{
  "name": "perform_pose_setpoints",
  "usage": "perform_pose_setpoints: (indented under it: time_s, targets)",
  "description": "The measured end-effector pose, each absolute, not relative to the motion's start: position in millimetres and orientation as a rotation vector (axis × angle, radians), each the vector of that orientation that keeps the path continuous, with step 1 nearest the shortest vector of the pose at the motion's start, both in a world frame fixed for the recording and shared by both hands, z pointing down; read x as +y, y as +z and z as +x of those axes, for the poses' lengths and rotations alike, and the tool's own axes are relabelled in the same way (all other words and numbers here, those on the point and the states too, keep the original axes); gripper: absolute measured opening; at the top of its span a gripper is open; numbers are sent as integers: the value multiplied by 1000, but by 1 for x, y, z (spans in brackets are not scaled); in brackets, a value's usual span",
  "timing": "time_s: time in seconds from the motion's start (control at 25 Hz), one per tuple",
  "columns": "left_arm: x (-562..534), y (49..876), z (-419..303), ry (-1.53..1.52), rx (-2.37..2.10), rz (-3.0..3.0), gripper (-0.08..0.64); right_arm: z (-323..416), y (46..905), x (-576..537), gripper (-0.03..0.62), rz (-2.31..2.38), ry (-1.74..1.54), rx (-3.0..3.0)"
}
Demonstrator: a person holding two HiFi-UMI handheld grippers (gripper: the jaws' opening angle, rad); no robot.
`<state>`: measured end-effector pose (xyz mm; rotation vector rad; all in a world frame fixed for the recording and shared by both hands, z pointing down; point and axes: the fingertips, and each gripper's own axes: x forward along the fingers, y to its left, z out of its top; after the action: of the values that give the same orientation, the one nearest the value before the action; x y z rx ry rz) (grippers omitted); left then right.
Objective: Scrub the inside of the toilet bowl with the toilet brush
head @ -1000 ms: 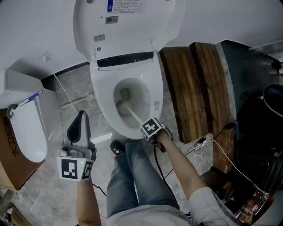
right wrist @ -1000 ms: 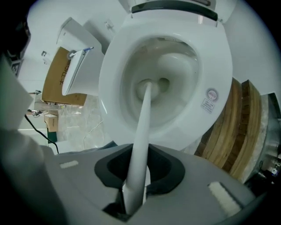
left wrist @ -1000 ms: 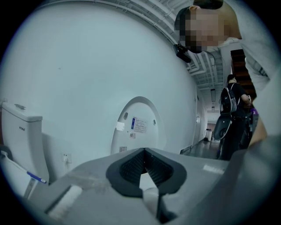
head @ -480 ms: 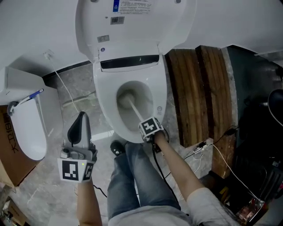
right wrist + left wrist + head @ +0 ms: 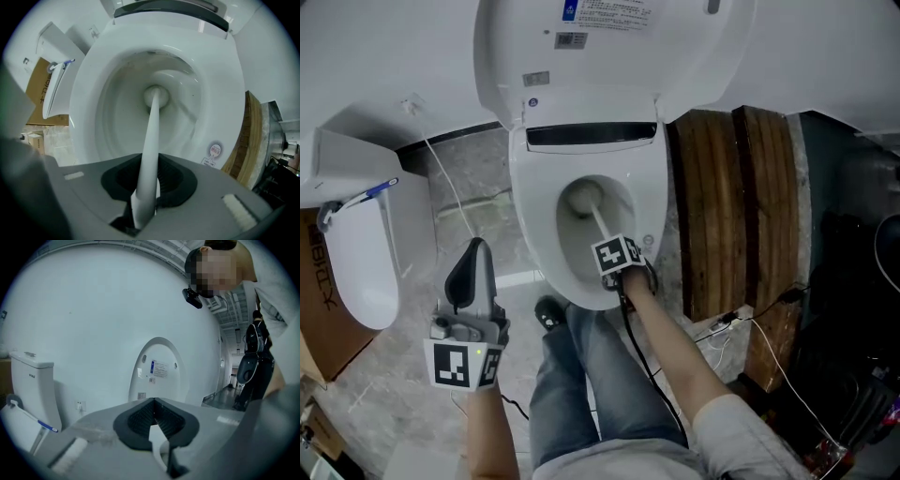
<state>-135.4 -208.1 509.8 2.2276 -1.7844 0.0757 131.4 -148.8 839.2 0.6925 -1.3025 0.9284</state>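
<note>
Cool, even, rather dim light; fisheye gripper views with black corners; perhaps slightly soft focus

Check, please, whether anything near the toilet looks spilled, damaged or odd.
Nothing looks spilled or broken; the toilet brush, in the right gripper's jaws, reaches into the toilet bowl. Loose cables trail beside the wooden planks.

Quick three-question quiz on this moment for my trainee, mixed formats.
1. True or false: the right gripper is shut on the handle of the toilet brush.
2. Where is the brush's head? A) on the floor B) inside the toilet bowl C) in a holder
3. Fill in: the left gripper holds ____.
Key: 1 true; 2 B; 3 nothing.
</note>
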Motion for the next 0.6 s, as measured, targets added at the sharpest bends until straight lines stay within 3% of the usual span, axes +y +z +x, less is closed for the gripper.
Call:
perform_pose_setpoints:
  time_s: [0.6]
  targets:
    - [-205,516,-136,73,-1810,2198,2,137,848,-147,75,438,588,-1289]
